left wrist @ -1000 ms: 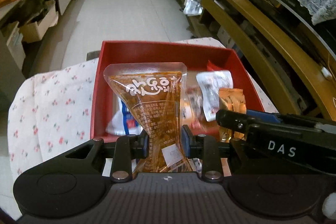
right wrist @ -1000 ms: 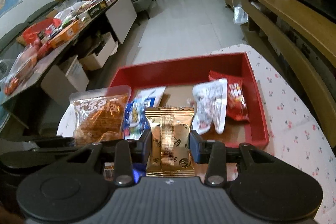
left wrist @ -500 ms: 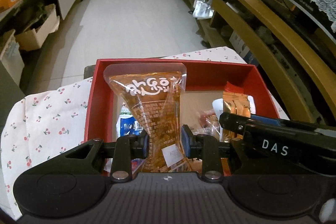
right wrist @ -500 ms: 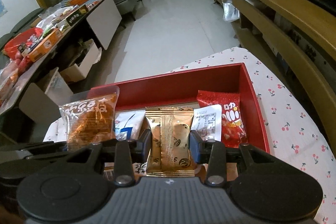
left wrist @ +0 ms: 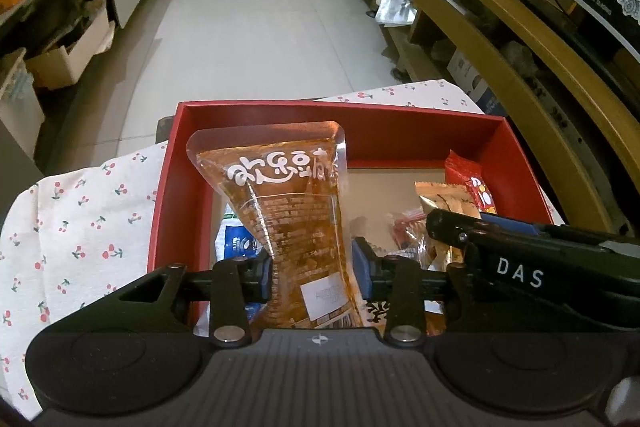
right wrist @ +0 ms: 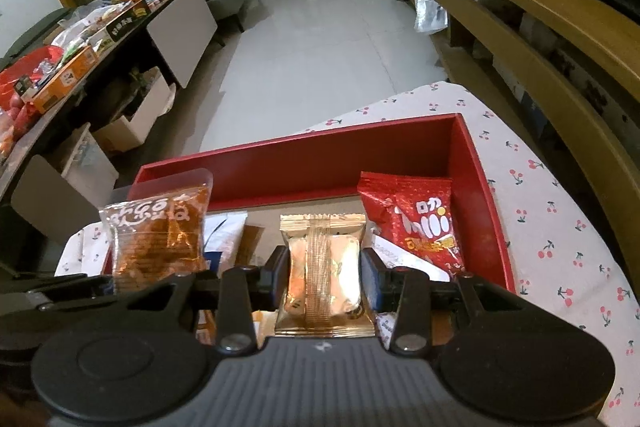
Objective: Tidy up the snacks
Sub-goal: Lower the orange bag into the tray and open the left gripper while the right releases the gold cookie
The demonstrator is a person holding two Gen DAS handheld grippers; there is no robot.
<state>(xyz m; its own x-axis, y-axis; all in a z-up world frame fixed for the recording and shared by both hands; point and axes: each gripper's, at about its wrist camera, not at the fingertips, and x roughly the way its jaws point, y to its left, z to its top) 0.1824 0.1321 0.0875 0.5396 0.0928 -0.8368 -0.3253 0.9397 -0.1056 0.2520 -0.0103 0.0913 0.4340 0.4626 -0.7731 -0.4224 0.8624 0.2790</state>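
Observation:
My left gripper [left wrist: 314, 273] is shut on an orange clear snack pouch [left wrist: 286, 211] with white lettering, held upright over the near left part of the red box [left wrist: 384, 135]. My right gripper [right wrist: 326, 277] is shut on a gold snack packet [right wrist: 322, 267], held over the middle of the red box [right wrist: 320, 163]. The pouch also shows at the left of the right wrist view [right wrist: 158, 233]. The gold packet shows beside the right gripper's body in the left wrist view [left wrist: 446, 203]. A red packet [right wrist: 416, 223] and a blue-white packet [left wrist: 236, 241] lie in the box.
The box stands on a cherry-print cloth [right wrist: 560, 227]. A wooden shelf unit [right wrist: 540, 39] runs along the right. A cluttered table [right wrist: 80, 43] and cardboard boxes [right wrist: 132, 119] stand at the left. Tiled floor [left wrist: 260, 27] lies beyond.
Both grippers have pulled back and risen a little with their packets, so the box sits farther off and lower. The gold packet has turned and shows its seamed back.

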